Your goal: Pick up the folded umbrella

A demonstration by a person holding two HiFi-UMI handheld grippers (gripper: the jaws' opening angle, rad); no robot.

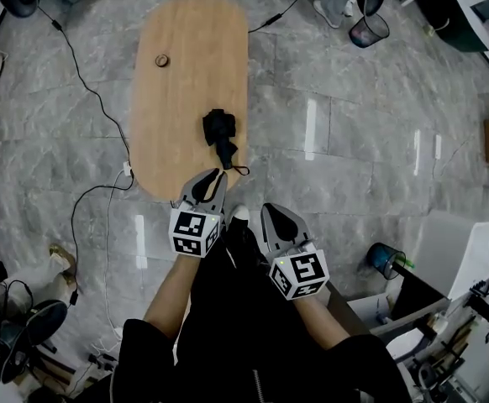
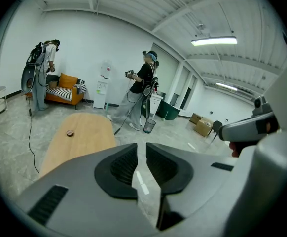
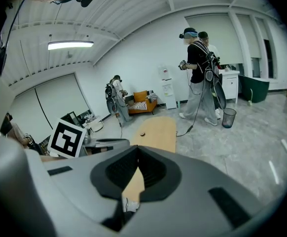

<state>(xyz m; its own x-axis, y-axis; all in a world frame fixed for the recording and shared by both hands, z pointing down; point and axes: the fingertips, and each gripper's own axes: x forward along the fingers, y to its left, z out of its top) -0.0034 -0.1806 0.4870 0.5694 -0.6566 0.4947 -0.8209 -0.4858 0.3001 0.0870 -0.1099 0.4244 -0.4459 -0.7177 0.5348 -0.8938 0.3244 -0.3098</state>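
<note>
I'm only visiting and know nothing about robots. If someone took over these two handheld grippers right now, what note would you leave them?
Left gripper: fingers a narrow gap apart, nothing between them. It is at the near end of the oval wooden table.
Right gripper: fingers shut and empty, off the table, over the floor by the person's legs.
Black folded umbrella: lies on the table just beyond the left gripper, untouched.
Done: nothing yet.
Left to do: probably open the left fingers wider, close them on the umbrella and lift it.

readable text: none | numbers: none | brands: none
</note>
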